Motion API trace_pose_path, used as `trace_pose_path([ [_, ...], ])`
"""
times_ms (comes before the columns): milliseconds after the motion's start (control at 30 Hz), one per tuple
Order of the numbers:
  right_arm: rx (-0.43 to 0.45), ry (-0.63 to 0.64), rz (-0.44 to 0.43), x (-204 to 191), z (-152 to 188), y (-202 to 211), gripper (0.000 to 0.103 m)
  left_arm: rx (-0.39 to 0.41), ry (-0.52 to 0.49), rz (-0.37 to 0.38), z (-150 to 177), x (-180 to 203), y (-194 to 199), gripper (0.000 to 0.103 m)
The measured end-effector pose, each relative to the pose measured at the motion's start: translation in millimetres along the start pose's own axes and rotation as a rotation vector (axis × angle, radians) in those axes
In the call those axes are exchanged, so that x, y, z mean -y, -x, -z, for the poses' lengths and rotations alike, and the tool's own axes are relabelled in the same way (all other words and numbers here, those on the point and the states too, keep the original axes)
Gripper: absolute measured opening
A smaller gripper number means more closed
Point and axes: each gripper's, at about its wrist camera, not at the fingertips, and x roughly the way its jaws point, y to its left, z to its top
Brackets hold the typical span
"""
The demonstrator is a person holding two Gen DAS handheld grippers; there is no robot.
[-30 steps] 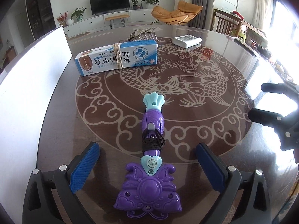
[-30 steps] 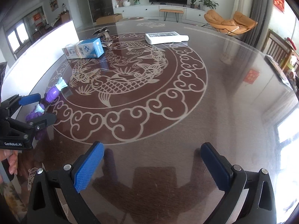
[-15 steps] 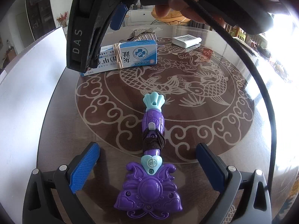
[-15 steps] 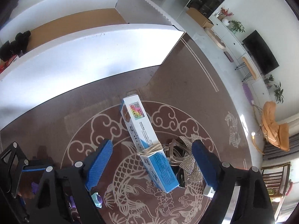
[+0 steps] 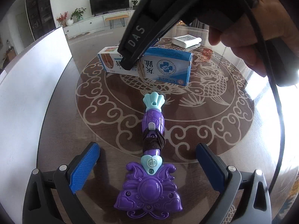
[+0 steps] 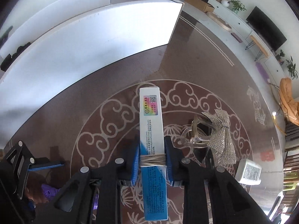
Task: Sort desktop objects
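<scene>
A purple toy wand (image 5: 150, 169) with a teal tip lies on the round patterned table (image 5: 233, 130), between the fingers of my left gripper (image 5: 147, 160), which is open and not touching it. My right gripper (image 6: 152, 160) is shut on a blue and white medicine box (image 6: 151, 130) bound with a rubber band. In the left wrist view the box (image 5: 164, 67) appears tilted beyond the wand, under the right gripper's black body (image 5: 142, 33).
A large white open box (image 6: 89, 41) stands at the table's left edge. A rhinestone hair clip (image 6: 222, 136) and a white remote (image 6: 247, 171) lie to the right of the held box. The remote also shows far back in the left wrist view (image 5: 186, 41).
My right gripper has come over from the right, descended on the medicine box and closed on it; the box now sits tilted and nearer. The left gripper and wand have not moved.
</scene>
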Motion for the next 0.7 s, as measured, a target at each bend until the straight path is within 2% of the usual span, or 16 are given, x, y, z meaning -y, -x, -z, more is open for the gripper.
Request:
trace_pose_path([
  [133,0.075,-0.212,-0.091,27,61,27,0.025,0.001,-0.001,-0.002,1,2,1,0.103],
  [333,0.123,-0.571,-0.222,76,198,53,0.025,0.001,0.000,-0.002,1,2,1,0.103],
  [433,0.189,-0.746,-0.290,93,262,69,0.027,0.001,0.000,-0.004,1,2,1,0.103],
  [500,0.208,-0.846,-0.290,100,299,78,0.037,0.002,0.000,-0.003,1,3,1,0.103],
  [533,0.218,-0.885,-0.272,101,316,84,0.050,0.002,0.000,-0.004,1,3,1,0.103],
  [633,0.268,-0.933,-0.184,101,355,102,0.072,0.001,0.000,-0.004,1,4,1,0.103],
  [700,0.302,-0.958,-0.138,97,368,110,0.079,0.002,0.000,-0.004,1,3,1,0.103],
])
